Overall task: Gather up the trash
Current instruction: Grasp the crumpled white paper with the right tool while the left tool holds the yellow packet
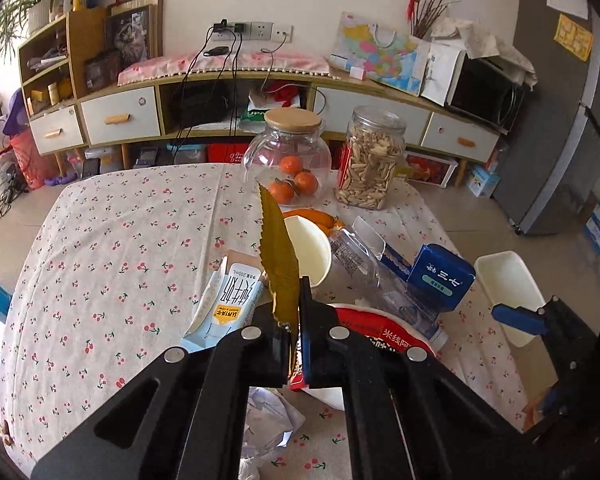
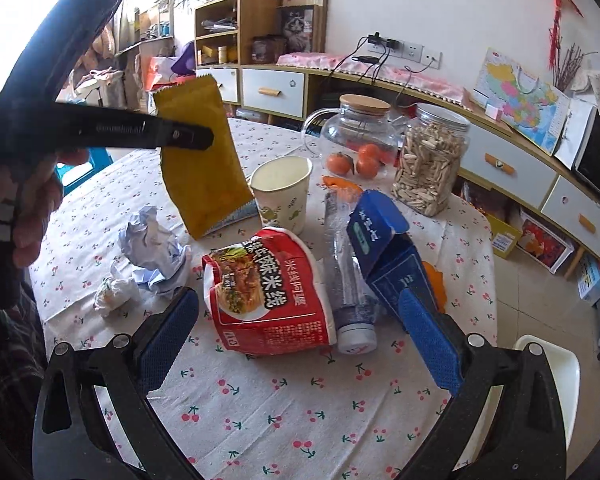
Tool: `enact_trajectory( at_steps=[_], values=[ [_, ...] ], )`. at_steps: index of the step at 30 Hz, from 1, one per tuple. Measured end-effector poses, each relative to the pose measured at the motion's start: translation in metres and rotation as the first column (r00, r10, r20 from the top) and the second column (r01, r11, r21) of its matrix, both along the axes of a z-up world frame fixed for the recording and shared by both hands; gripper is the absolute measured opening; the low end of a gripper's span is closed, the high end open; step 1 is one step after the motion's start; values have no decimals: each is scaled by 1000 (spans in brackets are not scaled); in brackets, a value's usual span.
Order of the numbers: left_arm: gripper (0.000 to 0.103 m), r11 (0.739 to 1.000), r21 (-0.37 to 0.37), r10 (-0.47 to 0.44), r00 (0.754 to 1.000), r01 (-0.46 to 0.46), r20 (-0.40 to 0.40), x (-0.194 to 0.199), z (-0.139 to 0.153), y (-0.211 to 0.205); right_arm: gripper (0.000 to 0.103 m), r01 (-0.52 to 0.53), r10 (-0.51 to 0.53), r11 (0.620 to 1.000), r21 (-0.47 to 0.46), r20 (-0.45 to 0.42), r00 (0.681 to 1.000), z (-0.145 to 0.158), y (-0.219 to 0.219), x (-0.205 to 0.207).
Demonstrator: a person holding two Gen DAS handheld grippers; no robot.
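Note:
My left gripper [image 1: 294, 312] is shut on a yellow foil wrapper [image 1: 280, 256] and holds it edge-on above the table; the wrapper also shows in the right wrist view [image 2: 200, 160], with the left gripper [image 2: 204, 138] clamped on it. My right gripper [image 2: 296, 312] is open and empty, low over a red noodle bowl [image 2: 268, 292] lying on its side. Around it lie a crushed clear bottle [image 2: 348, 272], a blue carton [image 2: 384, 240], a paper cup [image 2: 282, 192], crumpled paper [image 2: 152, 248] and a milk carton [image 1: 224, 304].
A glass jar of tangerines [image 1: 290, 160] and a jar of seeds [image 1: 370, 160] stand at the table's far edge. A white bin [image 1: 508, 292] stands at the table's right side. The tablecloth [image 1: 120, 240] has a cherry print. A sideboard lines the wall.

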State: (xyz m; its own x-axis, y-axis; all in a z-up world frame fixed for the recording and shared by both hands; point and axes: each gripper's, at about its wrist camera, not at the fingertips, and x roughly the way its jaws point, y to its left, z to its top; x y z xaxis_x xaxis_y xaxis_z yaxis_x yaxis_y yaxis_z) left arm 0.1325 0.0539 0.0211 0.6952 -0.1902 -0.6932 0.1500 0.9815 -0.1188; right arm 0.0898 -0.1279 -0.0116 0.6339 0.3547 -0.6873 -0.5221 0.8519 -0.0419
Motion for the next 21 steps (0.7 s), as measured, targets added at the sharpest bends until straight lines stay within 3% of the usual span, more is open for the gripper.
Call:
enact_trajectory(
  at_steps=[4,7,15,20,21],
  values=[
    [3,999,-32,15,1000,-15,24,-6,11,14,96,-41,41,999,-15,-35,999,-10,18,-3],
    [3,1000,-23,15,999,-14,41,-12,14,18,96,-77,79,997,23,-54,995,-11,31,-9],
    [3,998,-12,58,992,-56,115,-23,32,37,96,-259,259,965,38,0,966,-9,92,-21],
    [3,993,-33,116,986,-113,116,-23,34,59,84,-316,316,949,14,2,949,-19,125,-13],
    [3,992,-35,125,986,-122,110,-22,33,61,78,-321,321,947,6,-3,947,-23,131,-10]
  ],
)
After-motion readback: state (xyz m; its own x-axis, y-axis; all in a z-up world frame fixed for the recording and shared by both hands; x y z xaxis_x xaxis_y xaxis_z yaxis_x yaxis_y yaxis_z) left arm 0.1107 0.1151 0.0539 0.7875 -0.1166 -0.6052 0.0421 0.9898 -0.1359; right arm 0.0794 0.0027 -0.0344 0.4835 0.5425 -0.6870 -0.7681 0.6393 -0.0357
